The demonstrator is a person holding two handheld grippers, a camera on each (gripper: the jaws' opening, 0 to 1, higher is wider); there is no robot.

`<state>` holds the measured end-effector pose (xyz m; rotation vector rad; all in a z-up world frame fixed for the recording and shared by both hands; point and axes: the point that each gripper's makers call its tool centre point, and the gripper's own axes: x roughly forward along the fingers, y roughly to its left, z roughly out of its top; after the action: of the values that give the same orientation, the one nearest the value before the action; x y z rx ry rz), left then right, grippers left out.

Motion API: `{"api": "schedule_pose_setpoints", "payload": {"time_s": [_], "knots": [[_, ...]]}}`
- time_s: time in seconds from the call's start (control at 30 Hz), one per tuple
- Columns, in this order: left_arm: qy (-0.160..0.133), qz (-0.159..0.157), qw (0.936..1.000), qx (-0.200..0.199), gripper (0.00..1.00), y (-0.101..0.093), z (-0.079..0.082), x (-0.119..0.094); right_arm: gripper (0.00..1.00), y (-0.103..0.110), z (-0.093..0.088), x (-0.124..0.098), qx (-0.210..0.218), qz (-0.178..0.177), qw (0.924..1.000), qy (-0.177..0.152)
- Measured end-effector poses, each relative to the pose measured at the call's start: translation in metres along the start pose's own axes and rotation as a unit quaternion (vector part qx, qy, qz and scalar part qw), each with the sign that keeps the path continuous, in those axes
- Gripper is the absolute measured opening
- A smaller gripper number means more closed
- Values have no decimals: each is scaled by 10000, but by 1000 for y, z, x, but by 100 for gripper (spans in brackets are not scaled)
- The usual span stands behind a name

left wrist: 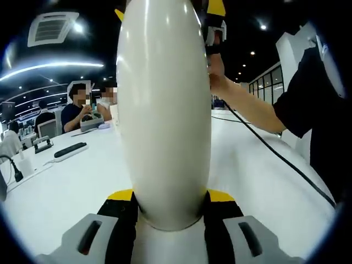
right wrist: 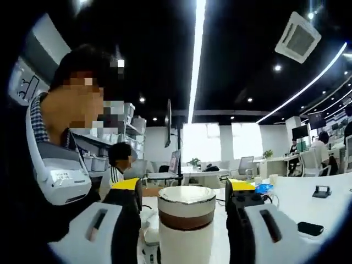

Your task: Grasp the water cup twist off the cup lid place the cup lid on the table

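Left tool [left wrist: 170, 212] clamps the water cup [left wrist: 164, 110] body above the white worktop [left wrist: 66, 181] to brace it — right tool [right wrist: 184, 206] jaws flank the cup lid [right wrist: 187, 199], contact unclear, ready to twist.

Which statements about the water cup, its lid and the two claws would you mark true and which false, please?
1. The left claw is shut on the white water cup. True.
2. The cup lid lies on the table. False: it sits on the cup, between the right claw's jaws.
3. A brown band runs below the lid. True.
4. The right claw is clamped on the lid. False: a gap shows on each side of the lid.
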<state>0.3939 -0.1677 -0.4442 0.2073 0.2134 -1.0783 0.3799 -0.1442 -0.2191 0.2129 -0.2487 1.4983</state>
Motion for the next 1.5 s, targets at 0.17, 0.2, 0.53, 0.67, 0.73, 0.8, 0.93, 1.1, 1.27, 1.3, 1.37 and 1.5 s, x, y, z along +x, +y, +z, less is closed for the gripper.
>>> {"api": "schedule_pose_setpoints", "payload": {"time_s": [0.17, 0.2, 0.53, 0.67, 0.73, 0.8, 0.93, 1.1, 1.27, 1.3, 1.37, 1.5], "knots": [[1, 6, 10000, 2, 49, 1, -1, -1, 63, 6, 6, -2, -372, -615, 9974, 27], [1, 7, 10000, 2, 49, 2, -1, -1, 62, 5, 6, -2, -455, -774, 9959, 62], [4, 16, 10000, -1, 49, 4, -2, -1, 53, -10, -21, 9, -536, -1296, 9892, 428], [5, 13, 10000, -1, 49, 4, -2, -1, 48, -15, -19, 7, -390, -1250, 9907, 371], [6, 11, 10000, -3, 49, 5, -2, -2, 47, -14, -19, 7, -451, -1097, 9921, 400], [6, 10, 10000, -5, 49, 5, -2, -2, 47, -13, -20, 8, -492, -936, 9934, 442], [6, 8, 10000, -7, 49, 4, -2, -2, 47, -9, -21, 8, -511, -421, 9962, 567], [7, 7, 10000, -5, 49, 3, -2, -1, 47, -4, -21, 7, -226, 459, 9970, 577], [7, 4, 10000, -9, 49, 2, -1, -1, 47, -2, -21, 8, 48, 1197, 9913, 552], [8, 4, 10000, -8, 49, 2, -1, -1, 47, -2, -21, 8, 55, 1214, 9911, 549], [9, 3, 10000, -11, 49, 0, -1, -1, 47, -1, -21, 9, 32, 1319, 9898, 531], [8, -3, 10000, -10, 49, 0, -1, -1, 47, 0, -21, 9, 102, 1159, 9920, 497]]}}
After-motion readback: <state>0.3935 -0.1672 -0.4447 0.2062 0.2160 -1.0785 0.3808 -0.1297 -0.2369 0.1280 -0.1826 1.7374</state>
